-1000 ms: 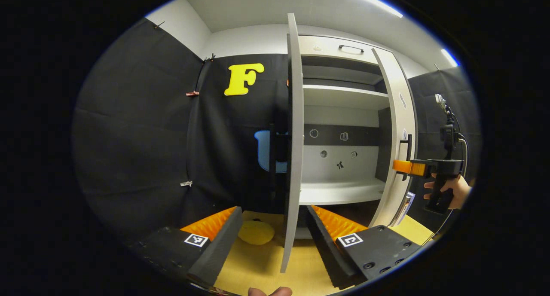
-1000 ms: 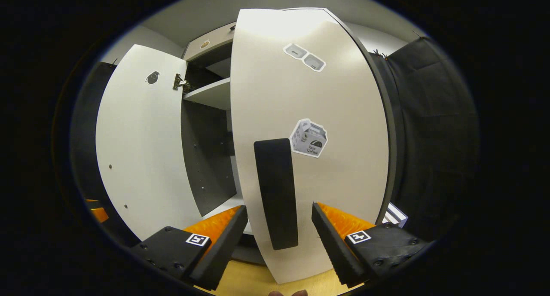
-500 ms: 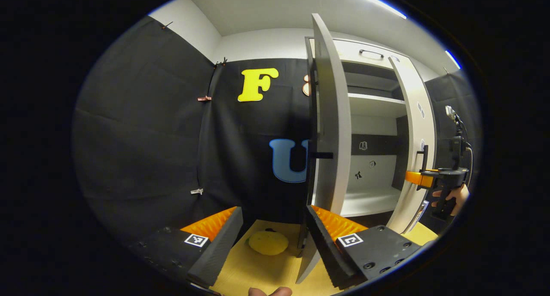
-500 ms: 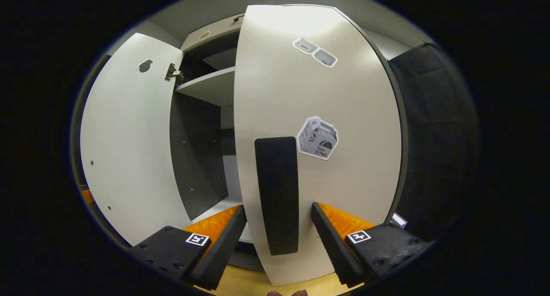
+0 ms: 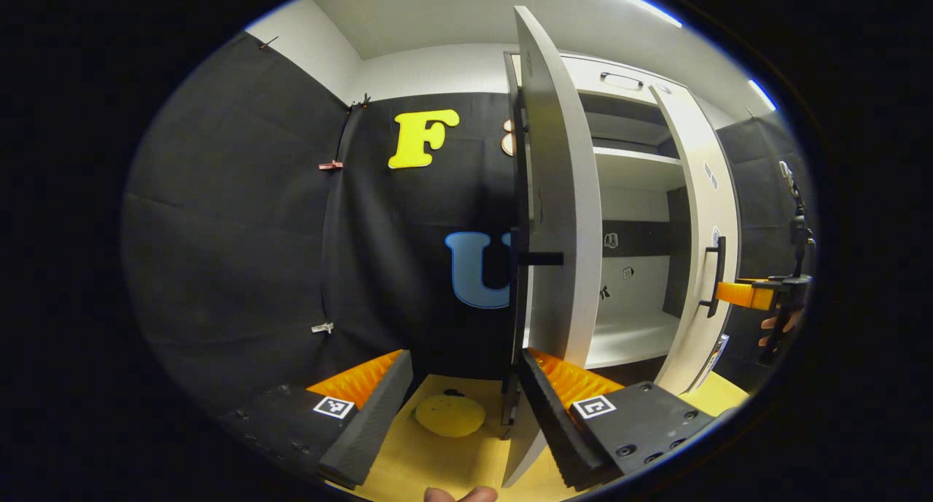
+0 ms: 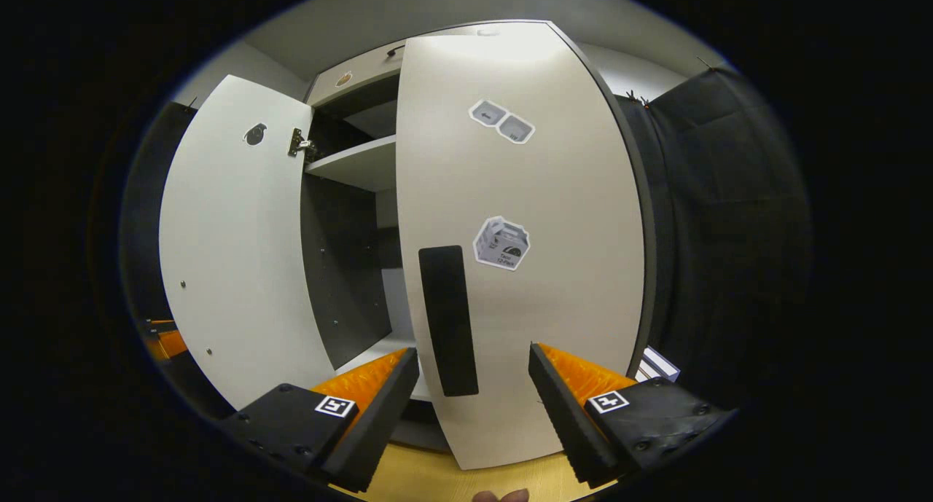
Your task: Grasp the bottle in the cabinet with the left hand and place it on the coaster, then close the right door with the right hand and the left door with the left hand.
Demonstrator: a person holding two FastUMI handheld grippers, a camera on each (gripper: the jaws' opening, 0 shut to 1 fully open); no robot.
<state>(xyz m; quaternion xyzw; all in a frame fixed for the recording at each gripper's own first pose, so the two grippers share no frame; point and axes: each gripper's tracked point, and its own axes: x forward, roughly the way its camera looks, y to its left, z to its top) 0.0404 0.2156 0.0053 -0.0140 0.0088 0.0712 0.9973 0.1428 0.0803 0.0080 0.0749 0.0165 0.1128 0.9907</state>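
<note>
Left gripper view: left gripper (image 5: 466,407) hangs low with fingers spread and nothing between them, its right finger beside the lower edge of the left door (image 5: 554,218), likely lined up to swing that door shut.
Left door: half open and seen nearly edge-on, its dark handle (image 5: 539,258) sticking out toward the camera.
Right gripper view: right gripper (image 6: 474,407) faces the outside of the right door (image 6: 517,269), fingers spread wide on either side of its handle (image 6: 446,320); whether a finger touches the panel I cannot tell.
Right door: partly open, a gap showing the shelf (image 6: 357,163); closing it looks like the step in hand.
Bottle: none visible on the cabinet shelves; I cannot say where it stands.
Coaster: the yellow disc (image 5: 450,415) on the table (image 5: 437,462) in front of the left gripper may be it, and it looks bare.
In the way: left door leans across the cabinet opening, close to the right door's swing.
Around: stickers (image 6: 501,243) on the right door; a hand (image 5: 780,323) holds the far gripper at the right door's handle.
</note>
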